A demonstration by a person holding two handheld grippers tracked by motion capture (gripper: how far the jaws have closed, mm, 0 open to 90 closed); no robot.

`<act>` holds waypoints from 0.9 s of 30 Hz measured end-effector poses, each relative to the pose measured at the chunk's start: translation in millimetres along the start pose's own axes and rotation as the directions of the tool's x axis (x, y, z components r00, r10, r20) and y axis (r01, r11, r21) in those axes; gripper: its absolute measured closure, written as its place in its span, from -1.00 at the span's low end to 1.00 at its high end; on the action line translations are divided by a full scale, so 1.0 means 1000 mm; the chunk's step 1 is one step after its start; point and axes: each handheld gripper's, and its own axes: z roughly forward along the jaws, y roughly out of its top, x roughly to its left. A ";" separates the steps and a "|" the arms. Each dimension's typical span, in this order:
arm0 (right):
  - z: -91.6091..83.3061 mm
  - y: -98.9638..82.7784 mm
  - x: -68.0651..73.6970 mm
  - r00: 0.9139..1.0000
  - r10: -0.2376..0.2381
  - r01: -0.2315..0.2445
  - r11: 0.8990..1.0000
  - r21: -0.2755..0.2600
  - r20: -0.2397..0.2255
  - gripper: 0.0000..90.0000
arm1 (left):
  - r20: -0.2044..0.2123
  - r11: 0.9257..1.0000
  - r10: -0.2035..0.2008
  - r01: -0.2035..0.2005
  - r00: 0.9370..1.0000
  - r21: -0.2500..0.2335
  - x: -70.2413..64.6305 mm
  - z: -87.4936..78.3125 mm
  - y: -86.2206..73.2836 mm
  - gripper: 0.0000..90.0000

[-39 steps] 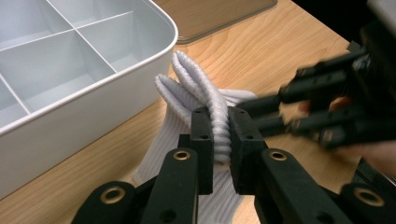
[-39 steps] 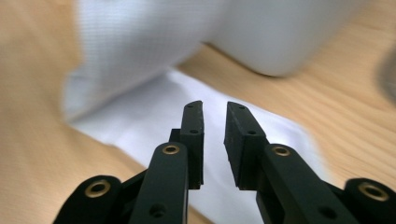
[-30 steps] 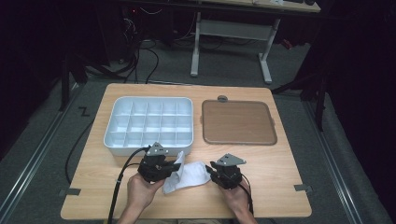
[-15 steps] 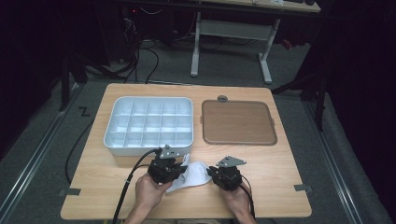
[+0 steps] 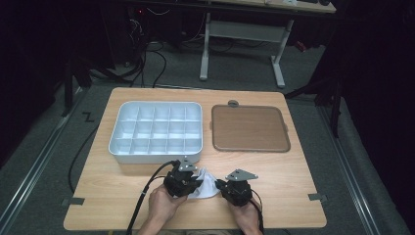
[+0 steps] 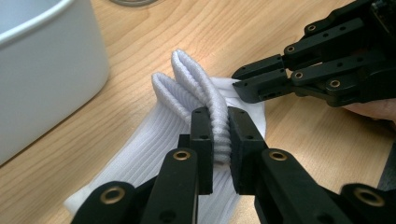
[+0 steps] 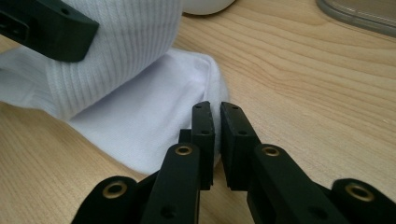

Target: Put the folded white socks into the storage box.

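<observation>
In the high view, the person is working at the near edge of the counter, with a white sock lying between the two hands. Compared with a second ago, the left tool is sitting closer in toward the right tool, and the sock is bunching into a tighter bundle between them. The right tool's jaws have just been closing. As I read it, both ends are now secured and the folding or rolling is ready to go on.

In the left gripper view, the left tool is clamping the ribbed, doubled cuff of the sock, which is standing up between its pads. The right tool is meeting the sock's smooth far edge. The wall of the white compartment tray is rising just beside the sock, so there is little room on that side.

In the right gripper view, the right tool is standing almost shut and appears to be nipping the thin edge of the sock, with the fabric running in behind its tips. The left tool is pressing on the ribbed part above. Bare wood is stretching away toward the brown tray, leaving open room there, while the counter's near edge is lying close behind both hands.
</observation>
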 end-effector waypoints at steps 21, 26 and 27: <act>0.003 0.000 0.002 1.000 -0.017 0.017 1.000 0.011 0.008 0.88 | 0.002 0.999 0.036 -0.036 0.999 0.034 -0.008 0.020 -0.009 0.80; 0.003 0.000 0.002 0.999 -0.032 0.031 0.999 0.013 0.008 0.87 | 0.001 0.998 0.044 -0.044 0.999 0.042 -0.008 0.025 -0.013 0.80; 0.003 0.001 0.002 0.999 -0.037 0.037 0.999 0.016 0.010 0.87 | 0.000 0.998 0.046 -0.045 0.999 0.044 -0.008 0.025 -0.014 0.80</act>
